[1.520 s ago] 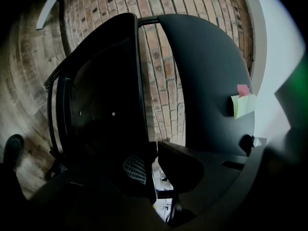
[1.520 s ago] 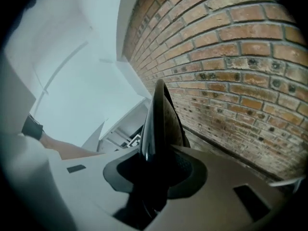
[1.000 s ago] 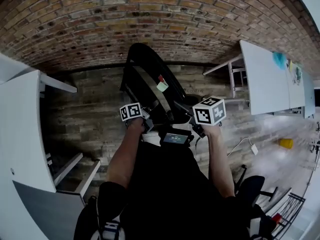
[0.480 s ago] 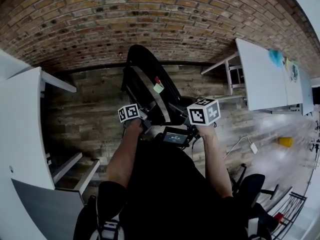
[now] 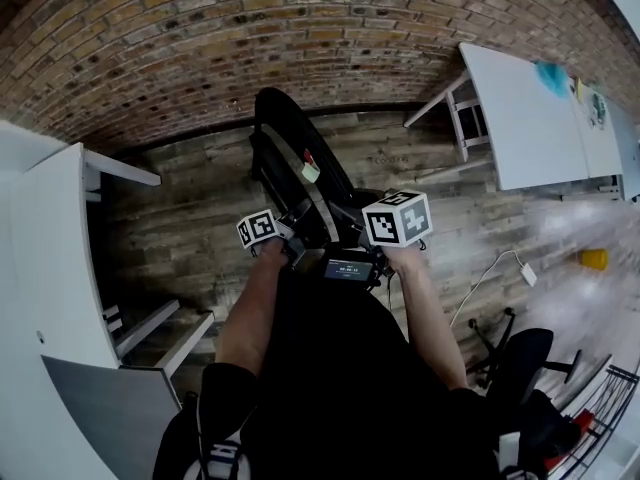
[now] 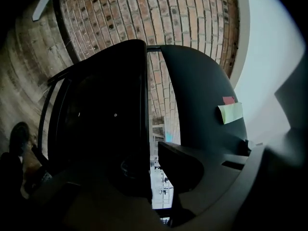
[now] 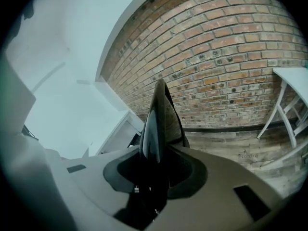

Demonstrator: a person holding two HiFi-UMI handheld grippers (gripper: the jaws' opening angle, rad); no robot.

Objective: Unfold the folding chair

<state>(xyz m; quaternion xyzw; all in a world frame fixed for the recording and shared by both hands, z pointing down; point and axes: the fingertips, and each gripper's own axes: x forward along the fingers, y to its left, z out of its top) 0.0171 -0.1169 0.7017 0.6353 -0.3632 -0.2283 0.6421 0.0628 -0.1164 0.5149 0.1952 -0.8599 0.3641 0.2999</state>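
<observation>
A black folding chair (image 5: 298, 143) stands on the wooden floor in front of me, with a pale sticky note (image 5: 311, 171) on its backrest. My left gripper (image 5: 296, 240) is at the chair's left side. In the left gripper view the dark seat panel (image 6: 101, 119) runs down into the shut left gripper (image 6: 156, 177), with the backrest (image 6: 202, 95) to its right. My right gripper (image 5: 358, 234) holds the chair's right side. In the right gripper view a thin glossy edge of the chair (image 7: 161, 114) sits between the pads of the right gripper (image 7: 153, 177). Its jaws have just been opening slightly around that edge.
A brick wall (image 5: 250, 38) rises behind the chair. White desks (image 5: 60, 268) stand at the left and a white table (image 5: 540, 118) at the right. A cable with a plug (image 5: 500, 268), a yellow object (image 5: 593, 259) and an office chair (image 5: 520, 368) are at the right.
Both grippers have shifted a little with the chair, the right one moving leftward toward the left one. The head view has swung, so more floor shows behind the chair.
</observation>
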